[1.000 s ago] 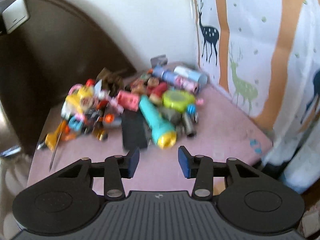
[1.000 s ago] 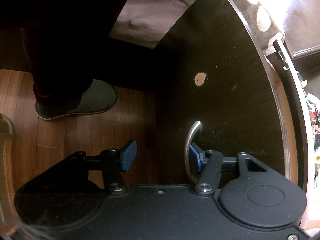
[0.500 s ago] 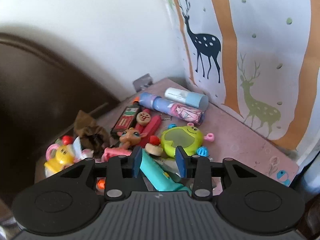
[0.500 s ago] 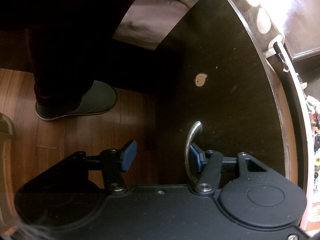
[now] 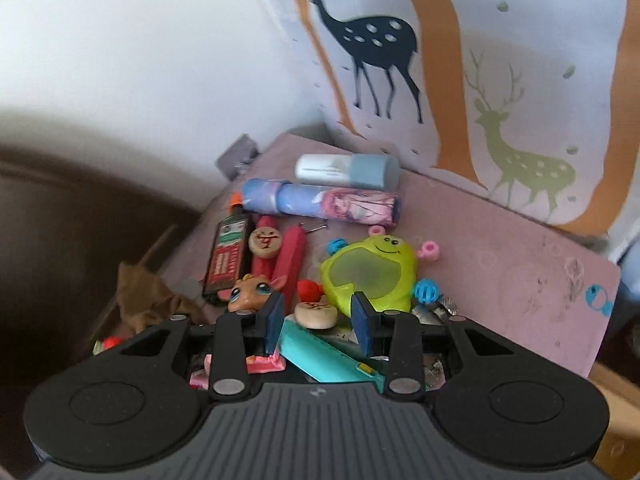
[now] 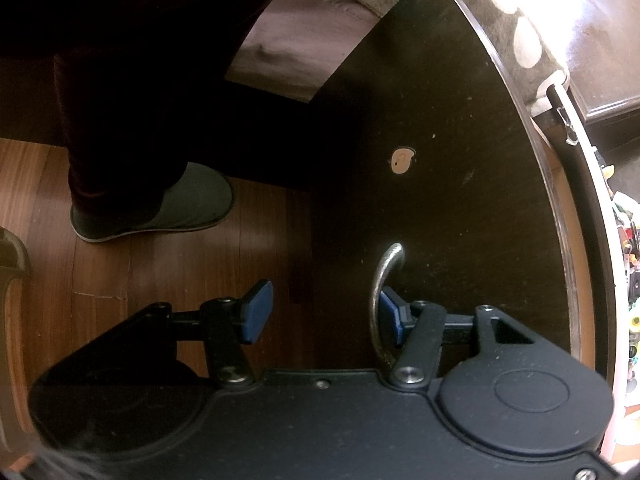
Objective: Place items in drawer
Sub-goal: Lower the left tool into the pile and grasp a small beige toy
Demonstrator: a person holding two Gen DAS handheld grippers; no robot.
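Our left gripper (image 5: 318, 320) hangs part-open over a round wooden game piece (image 5: 315, 315) between its jaws; our right gripper (image 6: 322, 312), half-open, hooks one finger behind the curved metal drawer handle (image 6: 382, 288).

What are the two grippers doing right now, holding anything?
Left gripper: open, empty, over the teal flashlight.
Right gripper: open, gripping nothing; one finger is hooked behind the drawer handle.

Red characters mark two wooden discs (image 5: 264, 243), unreadable.

The left gripper (image 5: 316, 316) has closed in over the toy pile (image 5: 304, 264), fingers narrowed.
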